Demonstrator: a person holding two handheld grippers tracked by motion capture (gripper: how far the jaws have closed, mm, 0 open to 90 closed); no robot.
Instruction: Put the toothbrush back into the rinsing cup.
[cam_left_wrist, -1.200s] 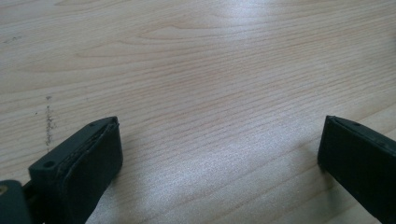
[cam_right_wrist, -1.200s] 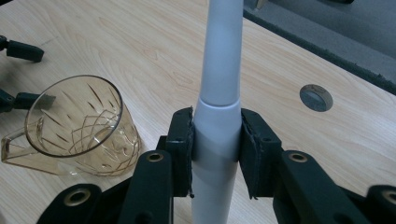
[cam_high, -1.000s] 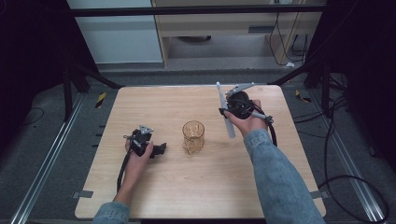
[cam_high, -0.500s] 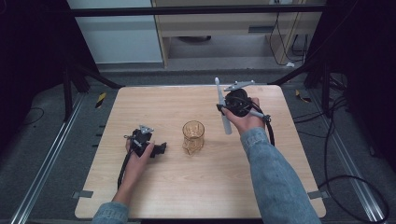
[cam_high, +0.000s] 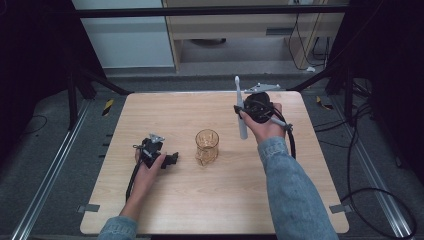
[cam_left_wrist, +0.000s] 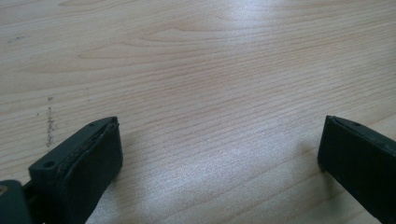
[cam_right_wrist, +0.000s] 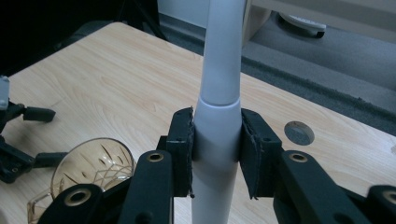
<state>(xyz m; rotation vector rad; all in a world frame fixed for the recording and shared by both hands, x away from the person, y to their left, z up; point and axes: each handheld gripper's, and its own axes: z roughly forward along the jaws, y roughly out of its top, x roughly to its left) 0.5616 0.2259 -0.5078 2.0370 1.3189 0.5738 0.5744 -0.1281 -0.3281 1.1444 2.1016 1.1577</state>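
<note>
Right gripper (cam_high: 240, 111) raised above table, electric toothbrush (cam_high: 240, 111) upright.

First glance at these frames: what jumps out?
The white electric toothbrush, clamped upright between the right gripper's fingers above the table's far right. Next, the amber cut-glass cup standing empty mid-table. The left gripper rests open on bare wood, left of the cup.
</note>
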